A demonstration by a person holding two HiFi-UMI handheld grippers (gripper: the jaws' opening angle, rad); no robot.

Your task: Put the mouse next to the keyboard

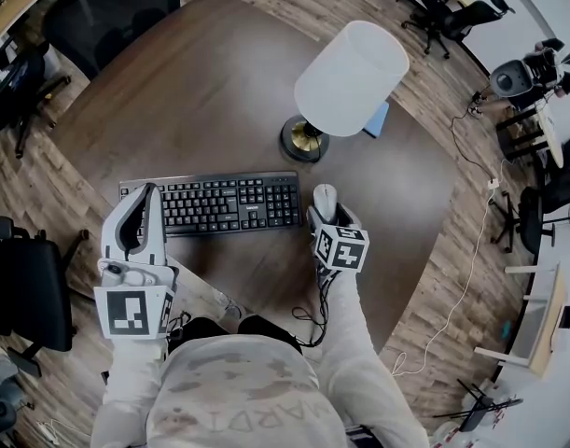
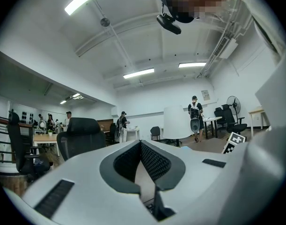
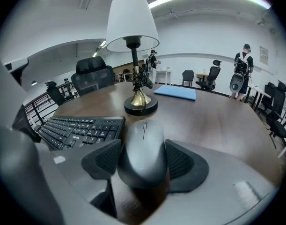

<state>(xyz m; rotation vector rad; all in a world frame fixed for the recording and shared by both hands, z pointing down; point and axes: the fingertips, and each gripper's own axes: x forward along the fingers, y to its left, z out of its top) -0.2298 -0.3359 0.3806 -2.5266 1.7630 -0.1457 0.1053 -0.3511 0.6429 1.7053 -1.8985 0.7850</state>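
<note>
A grey mouse (image 1: 325,197) sits just off the right end of the black keyboard (image 1: 215,203) on the round dark wooden table (image 1: 201,82). My right gripper (image 1: 325,213) is shut on the mouse (image 3: 143,149); both ribbed pads (image 3: 107,161) press its sides. In the right gripper view the keyboard (image 3: 82,130) lies to the left. My left gripper (image 1: 149,191) hovers over the keyboard's left end, tilted upward, jaws shut on nothing. The left gripper (image 2: 140,144) view looks out across the room.
A table lamp with a white shade (image 1: 345,77) and brass base (image 1: 303,140) stands just behind the mouse. A blue notebook (image 1: 378,119) lies past it. Office chairs (image 1: 107,7) ring the table. A white cable (image 1: 466,278) runs over the wooden floor at right.
</note>
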